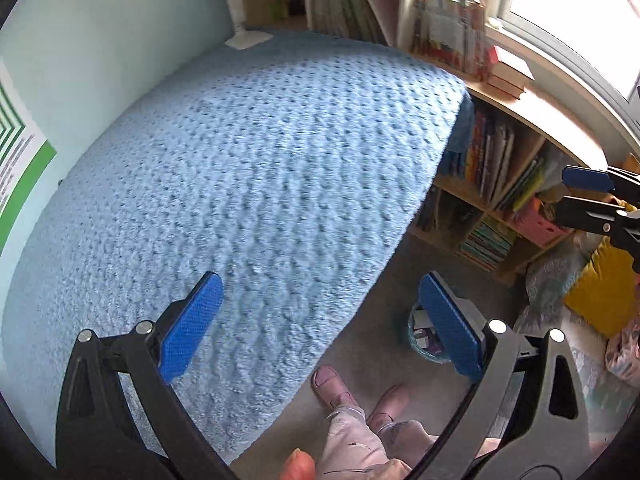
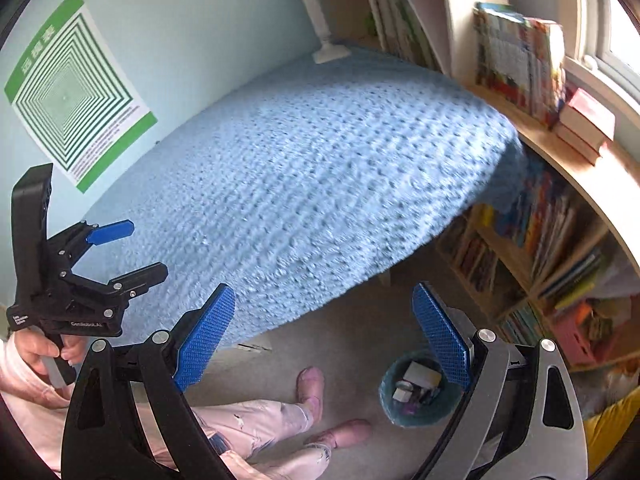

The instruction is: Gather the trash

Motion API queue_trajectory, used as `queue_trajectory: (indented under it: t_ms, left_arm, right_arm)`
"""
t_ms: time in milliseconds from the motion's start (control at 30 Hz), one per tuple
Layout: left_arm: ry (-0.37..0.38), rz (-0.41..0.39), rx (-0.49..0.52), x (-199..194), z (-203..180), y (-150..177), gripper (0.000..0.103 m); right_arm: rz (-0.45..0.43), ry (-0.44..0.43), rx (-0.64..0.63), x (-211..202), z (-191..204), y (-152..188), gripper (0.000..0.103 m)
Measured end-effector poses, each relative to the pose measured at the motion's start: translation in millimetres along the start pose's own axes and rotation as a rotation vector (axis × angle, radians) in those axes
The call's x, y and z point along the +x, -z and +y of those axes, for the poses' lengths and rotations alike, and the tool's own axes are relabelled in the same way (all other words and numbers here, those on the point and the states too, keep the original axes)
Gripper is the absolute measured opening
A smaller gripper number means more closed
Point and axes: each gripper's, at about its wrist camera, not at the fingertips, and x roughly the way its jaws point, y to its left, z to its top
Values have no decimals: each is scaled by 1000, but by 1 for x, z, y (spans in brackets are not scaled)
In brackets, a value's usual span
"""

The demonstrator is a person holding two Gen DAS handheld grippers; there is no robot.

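A small teal waste basket [image 2: 418,394] stands on the grey carpet beside the bed, with several pieces of trash inside; it also shows in the left wrist view [image 1: 424,340], partly behind a finger. My left gripper [image 1: 320,324] is open and empty, held above the bed's edge and the floor. It also appears in the right wrist view [image 2: 128,248] at the left, open. My right gripper [image 2: 324,336] is open and empty, above the carpet near the basket. Its fingertips [image 1: 588,178] show at the right edge of the left wrist view. No loose trash shows on the bed.
A bed with a fluffy light blue blanket [image 1: 260,180] fills the middle. Low wooden bookshelves [image 2: 540,248] full of books line the right wall under a window. A yellow cushion [image 1: 604,296] lies on the floor. The person's pink-slippered feet [image 2: 316,392] stand on the carpet.
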Motion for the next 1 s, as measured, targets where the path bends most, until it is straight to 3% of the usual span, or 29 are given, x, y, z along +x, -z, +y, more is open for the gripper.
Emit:
queue_trajectory:
  t_ms: [233, 500, 1000]
  left_arm:
    - [-102, -10, -173, -3, 74, 12, 96]
    - [-190, -20, -344, -8, 147, 28, 96]
    - [-366, -16, -581, -29, 239, 66, 96]
  right_arm:
    - [26, -85, -157, 38, 62, -48, 90]
    - [63, -154, -299, 79, 128, -79, 90]
    - [94, -271, -451, 147, 235, -123, 90]
